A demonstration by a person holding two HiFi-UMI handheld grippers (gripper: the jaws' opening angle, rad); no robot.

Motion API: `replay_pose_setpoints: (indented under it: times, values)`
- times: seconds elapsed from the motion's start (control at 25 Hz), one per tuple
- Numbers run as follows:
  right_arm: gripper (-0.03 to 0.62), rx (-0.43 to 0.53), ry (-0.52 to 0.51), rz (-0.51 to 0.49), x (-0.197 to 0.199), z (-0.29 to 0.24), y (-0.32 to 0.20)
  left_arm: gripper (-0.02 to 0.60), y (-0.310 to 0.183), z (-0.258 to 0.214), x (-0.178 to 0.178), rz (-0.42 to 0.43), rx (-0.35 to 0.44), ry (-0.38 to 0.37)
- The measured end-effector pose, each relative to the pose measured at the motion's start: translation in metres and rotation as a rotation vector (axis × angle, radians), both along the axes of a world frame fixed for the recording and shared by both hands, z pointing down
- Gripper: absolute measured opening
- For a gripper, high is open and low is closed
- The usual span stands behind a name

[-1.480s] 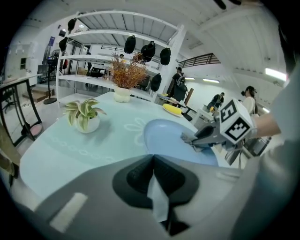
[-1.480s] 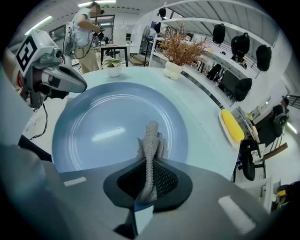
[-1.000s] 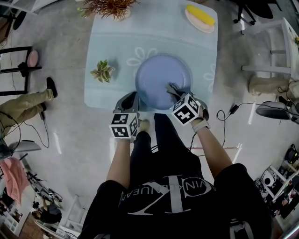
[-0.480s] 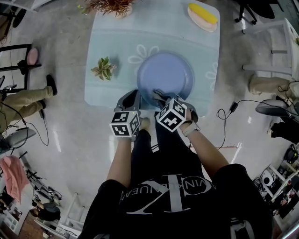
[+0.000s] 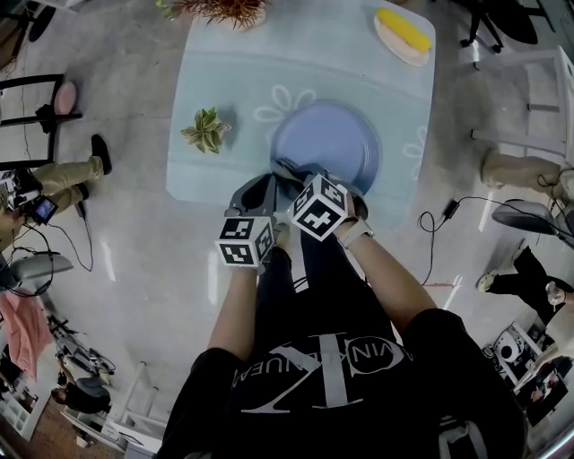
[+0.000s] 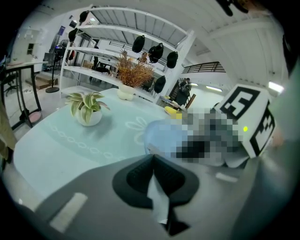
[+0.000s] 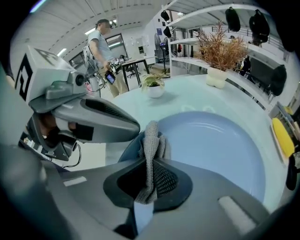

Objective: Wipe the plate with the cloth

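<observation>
Right gripper (image 7: 148,164) is clamped shut on the grey cloth (image 7: 151,138), which pokes up out of the jaws right at the near-left rim of the blue plate (image 7: 220,150). Left gripper (image 6: 153,161) is pinched closed on that same near edge of the plate, just beside the other one. The plate sits near the front of the pale table (image 5: 233,72). Further out on the left there's a small potted plant (image 5: 206,130). At the far right corner is corn (image 5: 401,27) on a dish (image 5: 391,42), and there's a dried bouquet (image 5: 220,9) at the far edge.
</observation>
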State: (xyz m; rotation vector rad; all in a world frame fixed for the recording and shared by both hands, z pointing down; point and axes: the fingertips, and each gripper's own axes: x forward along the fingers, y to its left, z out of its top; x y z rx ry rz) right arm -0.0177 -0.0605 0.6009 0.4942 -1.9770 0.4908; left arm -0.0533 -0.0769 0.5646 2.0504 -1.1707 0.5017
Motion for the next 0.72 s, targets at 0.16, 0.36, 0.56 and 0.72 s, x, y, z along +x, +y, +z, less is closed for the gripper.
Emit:
replay_pose_setpoints:
  times: [0.16, 0.36, 0.56, 0.72]
  values:
    - [0.027, 0.04, -0.004, -0.007, -0.005, 0.001, -0.025, 0.0, -0.001, 0.002, -0.001, -0.007, -0.001, -0.006]
    - [0.026, 0.094, 0.021, 0.0, 0.002, 0.002, -0.06, 0.0, -0.001, 0.004, -0.001, -0.011, 0.002, -0.012]
    - [0.028, 0.124, 0.048, 0.051, 0.022, 0.001, -0.088, 0.0, -0.002, 0.002, -0.002, -0.011, 0.004, -0.017]
    - [0.028, 0.147, 0.085, 0.107, 0.048, 0.002, -0.104, 0.0, -0.002, 0.003, -0.002, -0.014, 0.005, -0.017]
